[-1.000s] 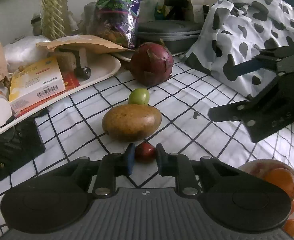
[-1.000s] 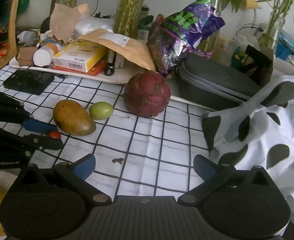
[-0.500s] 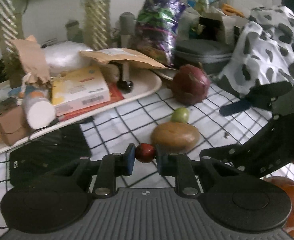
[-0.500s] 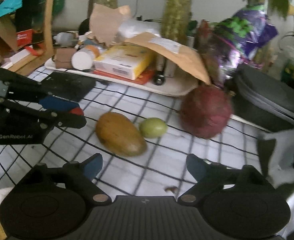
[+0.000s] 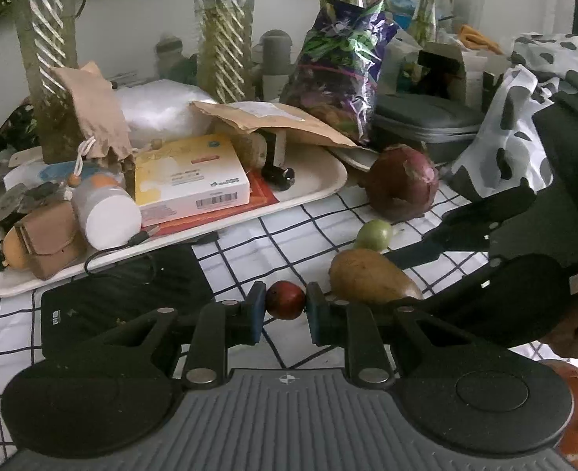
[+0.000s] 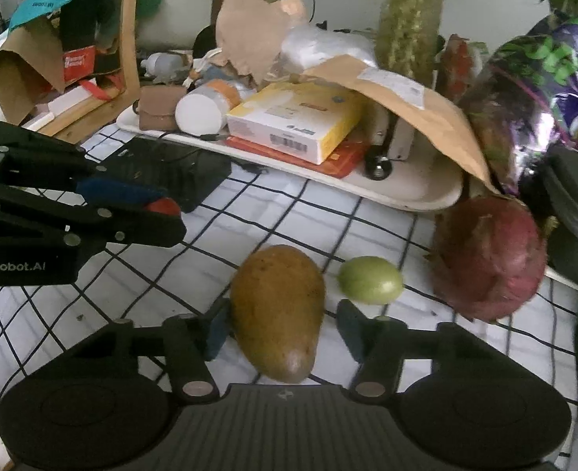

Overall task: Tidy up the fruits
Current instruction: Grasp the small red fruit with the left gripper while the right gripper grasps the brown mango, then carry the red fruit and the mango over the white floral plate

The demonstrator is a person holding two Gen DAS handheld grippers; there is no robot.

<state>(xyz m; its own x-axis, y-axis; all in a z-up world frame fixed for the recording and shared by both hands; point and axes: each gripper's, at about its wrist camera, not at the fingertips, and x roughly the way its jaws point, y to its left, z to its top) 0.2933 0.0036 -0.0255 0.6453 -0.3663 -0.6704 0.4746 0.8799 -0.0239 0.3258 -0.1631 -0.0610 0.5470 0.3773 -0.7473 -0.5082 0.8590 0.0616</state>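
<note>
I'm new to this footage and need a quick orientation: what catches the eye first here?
The left gripper pinches a small red fruit above the checked cloth. The right gripper straddles a brown mango, its jaws just closing in, with a green fruit and dark red dragon fruit beside it.

A small round dark-red fruit (image 5: 285, 300) is sitting pinched between the blue fingers (image 5: 256, 311), lifted off the checked surface (image 6: 273, 216). A brownish-yellow oval mango (image 6: 279, 310) is lying on its side on the surface, its narrow end pointing toward the near edge. Just beside it a small green round fruit (image 6: 370, 280) is resting, and farther toward the right edge a large dull-red dragon fruit (image 6: 489, 259) is sitting.
</note>
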